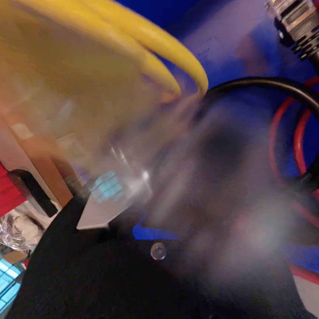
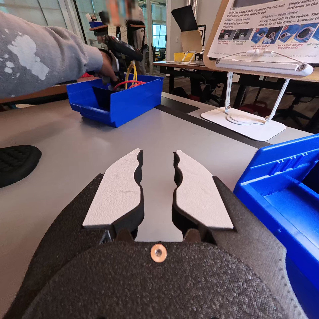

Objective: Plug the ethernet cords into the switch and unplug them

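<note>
Arm rest [image 2: 15, 164]: a black padded pad lies at the left edge of the grey table [image 2: 86, 151], untouched.

Left gripper [image 2: 119, 69]: in the right wrist view a hand in a grey sleeve [image 2: 34, 57] holds it down inside the far blue bin [image 2: 120, 101], which stands toward the table's far left part. Its own view is heavily blurred, so I cannot tell whether its fingers are spread or pinching anything.

Cords: the yellow cord [image 1: 155, 48] arcs close over the left camera, a black cord [image 1: 259, 82] curves beside it, and red cord [image 1: 298, 138] loops lie on the bin floor at the right. A black plug end [image 1: 296, 25] shows at the upper right.

Switch: I cannot make it out in either view; by the task it should be near the cords.

Progress: my judgement is that this is early, or at the very end. No cord is seen seated in a port, and the cords lie bundled in the bin.

Right gripper [image 2: 158, 153]: spread, with a clear gap between the white pads [image 2: 117, 189]. It holds nothing and hovers low over bare table near the front edge.

Near blue bin [image 2: 276, 189]: sits at the table's right edge, just beside the right gripper.

Instruction stand [image 2: 245, 120]: a white stand at the far right edge carries a printed sheet.
</note>
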Motion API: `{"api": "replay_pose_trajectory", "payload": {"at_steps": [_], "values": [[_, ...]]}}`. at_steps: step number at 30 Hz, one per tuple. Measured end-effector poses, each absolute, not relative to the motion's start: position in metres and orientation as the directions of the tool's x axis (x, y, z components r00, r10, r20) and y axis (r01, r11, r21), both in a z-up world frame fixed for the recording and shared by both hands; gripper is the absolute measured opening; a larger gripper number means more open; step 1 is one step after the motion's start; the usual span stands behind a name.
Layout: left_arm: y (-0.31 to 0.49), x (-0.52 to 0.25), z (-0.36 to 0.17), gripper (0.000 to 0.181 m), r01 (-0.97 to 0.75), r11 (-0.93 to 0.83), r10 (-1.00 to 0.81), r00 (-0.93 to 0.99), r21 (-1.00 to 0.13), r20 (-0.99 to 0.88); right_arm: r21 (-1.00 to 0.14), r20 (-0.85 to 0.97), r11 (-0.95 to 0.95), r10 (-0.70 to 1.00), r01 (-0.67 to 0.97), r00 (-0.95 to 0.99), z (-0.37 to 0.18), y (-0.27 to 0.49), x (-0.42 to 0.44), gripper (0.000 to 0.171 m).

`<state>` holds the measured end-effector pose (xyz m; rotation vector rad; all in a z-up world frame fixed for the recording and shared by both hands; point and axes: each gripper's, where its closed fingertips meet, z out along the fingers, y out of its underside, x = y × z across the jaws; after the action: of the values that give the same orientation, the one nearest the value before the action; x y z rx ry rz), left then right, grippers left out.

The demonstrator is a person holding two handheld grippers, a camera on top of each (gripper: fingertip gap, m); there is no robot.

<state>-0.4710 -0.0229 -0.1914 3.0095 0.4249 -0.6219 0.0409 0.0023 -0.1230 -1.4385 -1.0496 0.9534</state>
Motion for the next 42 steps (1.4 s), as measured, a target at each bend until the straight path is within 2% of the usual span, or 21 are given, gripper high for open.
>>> {"api": "replay_pose_trajectory", "payload": {"at_steps": [1,5,11,17,21,25,29,33,35,37,40,42], "values": [[-0.023,-0.470,-0.186,0.049,0.255,-0.967,0.246,0.883,-0.031,-0.399,-0.994,-0.010,-0.042,0.956,0.104,0.293,-0.122,0.002,0.041,0.033],[-0.024,-0.476,-0.153,0.045,0.174,-0.979,0.203,0.851,-0.106,-0.483,-0.994,0.021,-0.012,0.953,0.110,0.301,-0.122,0.002,0.041,0.031],[-0.024,-0.476,-0.095,0.042,0.088,-0.968,0.200,0.835,-0.236,-0.512,-0.993,0.074,0.042,0.947,0.108,0.313,-0.124,0.003,0.044,0.029],[-0.022,-0.456,0.008,0.034,-0.185,-0.901,0.141,0.732,-0.393,-0.667,-0.993,0.107,0.083,0.940,0.089,0.324,-0.120,0.003,0.048,0.028],[-0.025,-0.413,0.080,0.031,-0.411,-0.758,0.130,0.667,-0.507,-0.734,-0.993,0.115,0.095,0.931,0.074,0.347,-0.112,0.011,0.049,0.028],[-0.024,-0.339,0.118,0.029,-0.538,-0.486,0.084,0.755,-0.689,-0.650,-0.992,0.121,0.121,0.926,0.021,0.358,-0.077,0.019,0.040,0.028],[-0.015,-0.245,0.116,0.029,-0.432,-0.162,-0.167,0.898,-0.887,-0.407,-0.989,0.087,0.122,0.933,-0.080,0.349,-0.020,0.028,0.022,0.028],[-0.018,-0.142,0.106,0.029,-0.134,0.066,-0.566,0.811,-0.989,-0.148,-0.984,-0.024,0.019,0.970,-0.175,0.242,0.031,0.037,0.002,0.032],[-0.027,-0.095,0.102,0.028,0.031,0.093,-0.743,0.667,-0.995,-0.048,-0.971,-0.121,-0.094,0.986,-0.220,0.114,0.049,0.033,-0.006,0.043],[-0.030,-0.061,0.092,0.028,0.086,0.081,-0.829,0.559,-0.993,-0.019,-0.947,-0.153,-0.163,0.987,-0.275,-0.057,0.068,0.014,-0.008,0.048],[-0.033,-0.021,0.067,0.028,0.056,0.009,-0.908,0.419,-0.998,0.015,-0.959,-0.035,-0.073,0.989,-0.272,-0.144,0.068,-0.011,-0.006,0.049],[-0.037,-0.006,0.051,0.028,0.032,0.001,-0.931,0.364,-1.000,0.011,-0.980,0.049,0.012,0.983,-0.199,-0.180,0.052,-0.024,-0.012,0.046]]}}
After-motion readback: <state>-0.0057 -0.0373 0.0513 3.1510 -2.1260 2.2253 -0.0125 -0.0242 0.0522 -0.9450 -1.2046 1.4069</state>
